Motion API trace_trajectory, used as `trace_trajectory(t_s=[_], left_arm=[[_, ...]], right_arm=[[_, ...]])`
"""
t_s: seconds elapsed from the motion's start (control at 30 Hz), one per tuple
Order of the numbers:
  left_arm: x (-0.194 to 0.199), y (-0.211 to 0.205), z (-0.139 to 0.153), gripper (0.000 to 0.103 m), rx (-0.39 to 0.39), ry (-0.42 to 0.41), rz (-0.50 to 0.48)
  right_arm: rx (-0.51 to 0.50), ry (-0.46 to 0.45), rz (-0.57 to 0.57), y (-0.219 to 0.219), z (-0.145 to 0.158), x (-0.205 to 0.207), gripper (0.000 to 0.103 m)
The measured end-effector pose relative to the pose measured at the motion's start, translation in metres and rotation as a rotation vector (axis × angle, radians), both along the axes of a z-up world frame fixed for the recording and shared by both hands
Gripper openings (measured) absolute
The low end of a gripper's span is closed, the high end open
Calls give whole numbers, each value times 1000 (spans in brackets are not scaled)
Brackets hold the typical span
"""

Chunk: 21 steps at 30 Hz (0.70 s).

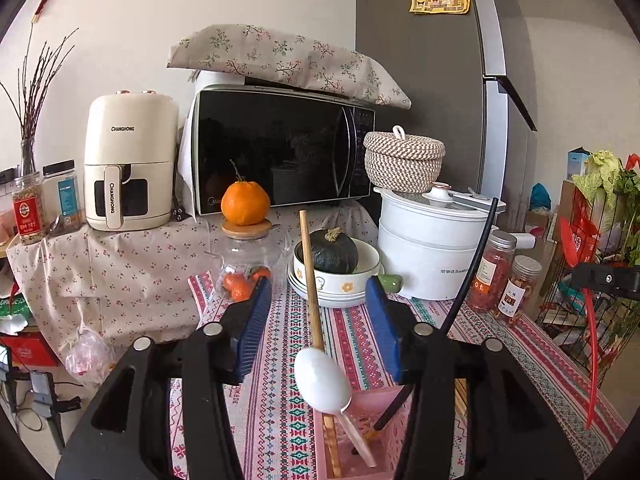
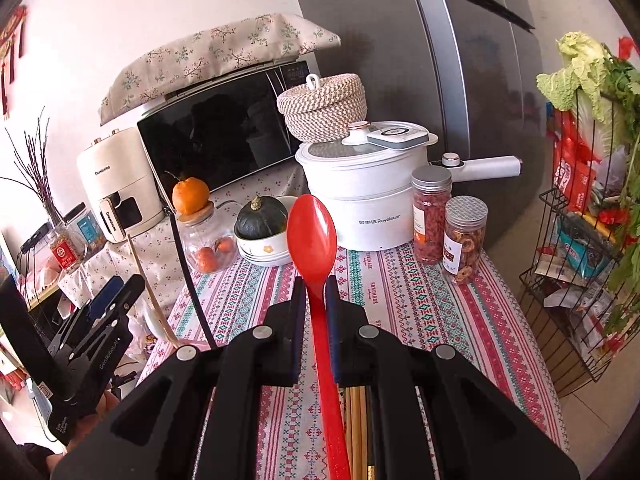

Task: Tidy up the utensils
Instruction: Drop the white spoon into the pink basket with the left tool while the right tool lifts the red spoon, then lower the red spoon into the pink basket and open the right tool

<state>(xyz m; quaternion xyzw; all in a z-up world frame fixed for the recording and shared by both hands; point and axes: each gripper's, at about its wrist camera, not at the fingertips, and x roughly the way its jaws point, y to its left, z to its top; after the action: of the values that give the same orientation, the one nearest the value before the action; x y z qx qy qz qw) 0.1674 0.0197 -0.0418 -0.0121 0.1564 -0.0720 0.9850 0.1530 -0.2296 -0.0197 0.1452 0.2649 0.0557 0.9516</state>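
The right tool (image 2: 317,286) is pinching the handle of a red spoon (image 2: 312,232), whose bowl sticks up past the blue pads above the patterned counter (image 2: 400,304). The left tool (image 1: 318,312) stands spread, its pads clear of everything. Between them rise a white spoon (image 1: 322,380), bowl upward, and a wooden chopstick (image 1: 310,280), both standing in a pink holder (image 1: 384,432) at the counter's near edge; a black chopstick (image 1: 472,264) leans out of it to the right. Farther along the counter sit a stack of bowls (image 1: 340,284) holding a dark green squash (image 1: 334,250), a glass jar (image 1: 252,256) with an orange (image 1: 245,203) on its lid, a white pot (image 1: 428,248) and two jars of dried food (image 2: 448,224). At the far edge stands a microwave (image 1: 280,148).
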Motion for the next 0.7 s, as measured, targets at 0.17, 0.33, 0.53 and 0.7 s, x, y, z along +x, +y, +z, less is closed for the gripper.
trace_trajectory(t_s=[0.17,0.33,0.53,0.7], left_arm=[[-18,11,19,77,2,56,5],[-34,37,39,96,-21,222,56],[-41,67,23,96,25,404,69],[-44,98,7,96,35,463,96]], right_arm=[[41,-51,4,10,14,-7,10],[111,-106,8,31,30,-6,10],[120,-231,45,77,38,-5,10],[98,-337,33,108,20,-3,10]])
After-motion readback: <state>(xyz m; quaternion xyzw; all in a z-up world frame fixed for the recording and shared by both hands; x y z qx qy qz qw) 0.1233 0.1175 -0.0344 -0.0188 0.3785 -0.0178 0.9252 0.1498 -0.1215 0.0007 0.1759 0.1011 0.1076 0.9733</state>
